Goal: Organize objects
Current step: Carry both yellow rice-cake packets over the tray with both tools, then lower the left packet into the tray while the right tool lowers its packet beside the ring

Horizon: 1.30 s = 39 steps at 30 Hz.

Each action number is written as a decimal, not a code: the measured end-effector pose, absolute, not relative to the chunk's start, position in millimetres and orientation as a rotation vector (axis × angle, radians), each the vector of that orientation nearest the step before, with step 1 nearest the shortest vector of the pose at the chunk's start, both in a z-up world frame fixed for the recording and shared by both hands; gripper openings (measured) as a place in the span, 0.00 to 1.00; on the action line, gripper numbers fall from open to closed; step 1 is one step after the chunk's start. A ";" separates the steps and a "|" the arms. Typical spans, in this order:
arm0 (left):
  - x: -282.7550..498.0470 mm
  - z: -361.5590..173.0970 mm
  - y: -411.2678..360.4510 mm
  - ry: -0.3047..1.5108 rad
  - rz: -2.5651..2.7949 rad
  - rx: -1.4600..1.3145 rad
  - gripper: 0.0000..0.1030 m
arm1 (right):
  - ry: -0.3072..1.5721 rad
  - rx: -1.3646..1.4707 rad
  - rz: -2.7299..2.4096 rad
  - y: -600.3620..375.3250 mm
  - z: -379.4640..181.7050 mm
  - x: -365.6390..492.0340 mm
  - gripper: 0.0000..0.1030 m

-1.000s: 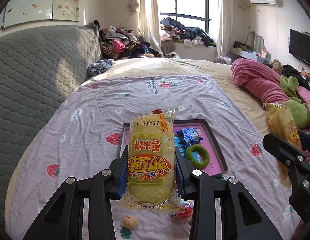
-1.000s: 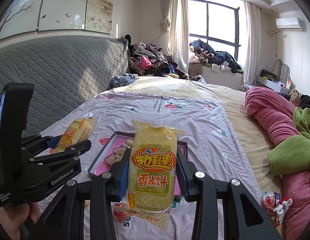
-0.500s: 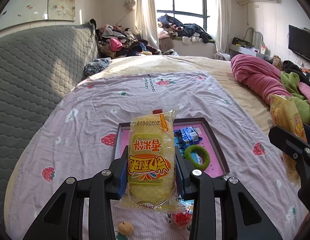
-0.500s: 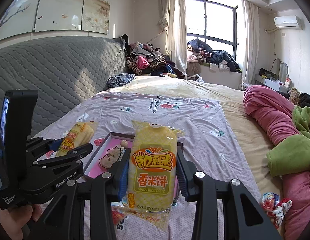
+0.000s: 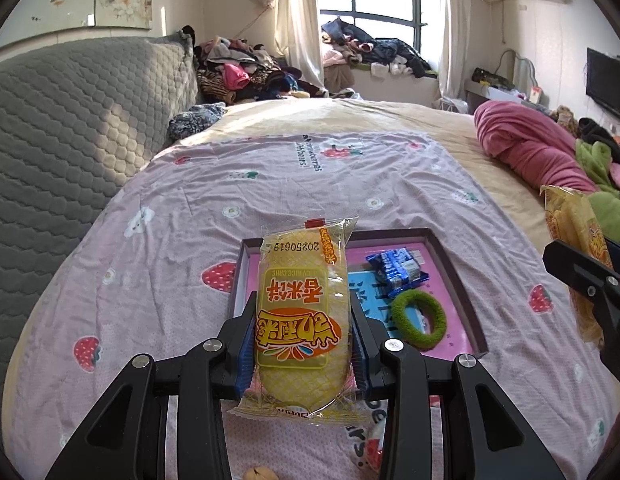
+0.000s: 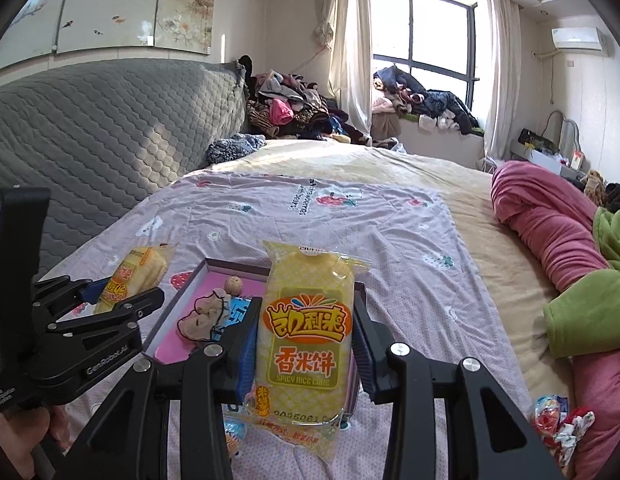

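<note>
Each claw [image 5: 303, 338] [image 6: 304, 346] grips a rice cake packet [image 5: 301, 312] [image 6: 305, 344] above the tray [image 5: 456, 276] holding a green hair tie [image 5: 418, 320].

The crinkly snack packet [image 5: 302, 312] is yellow with an orange label. The flat tray [image 5: 454, 280] is pink inside with a dark rim. The fuzzy hair ring [image 5: 418, 314] is green. The bed sheet [image 5: 310, 184] is pale purple with red strawberries.

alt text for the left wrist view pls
The left gripper clamps a yellow rice cake packet, print upside down, above a pink-lined tray holding a green hair tie and blue packet on a strawberry-print bedsheet.
</note>
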<state>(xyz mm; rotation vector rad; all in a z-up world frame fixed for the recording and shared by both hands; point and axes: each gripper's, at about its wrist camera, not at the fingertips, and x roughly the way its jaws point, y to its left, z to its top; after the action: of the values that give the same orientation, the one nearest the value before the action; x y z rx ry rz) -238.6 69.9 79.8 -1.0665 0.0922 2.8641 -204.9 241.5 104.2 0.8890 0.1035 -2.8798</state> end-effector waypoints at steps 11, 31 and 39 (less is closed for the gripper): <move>-264.7 56.6 83.5 0.106 2.831 -1.096 0.39 | 0.115 0.909 -2.866 238.5 85.1 -230.0 0.40; -301.7 16.7 99.8 0.094 2.797 -1.148 0.39 | 0.104 0.936 -2.849 237.3 47.9 -263.1 0.40; -307.8 4.9 97.5 0.112 2.802 -1.168 0.39 | 0.087 0.987 -2.839 239.4 28.3 -275.2 0.40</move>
<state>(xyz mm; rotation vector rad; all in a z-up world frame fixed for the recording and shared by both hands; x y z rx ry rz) -307.8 97.5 4.9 -1.1684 0.1120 2.8018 -275.2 239.4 28.3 0.9866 0.0871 -2.8386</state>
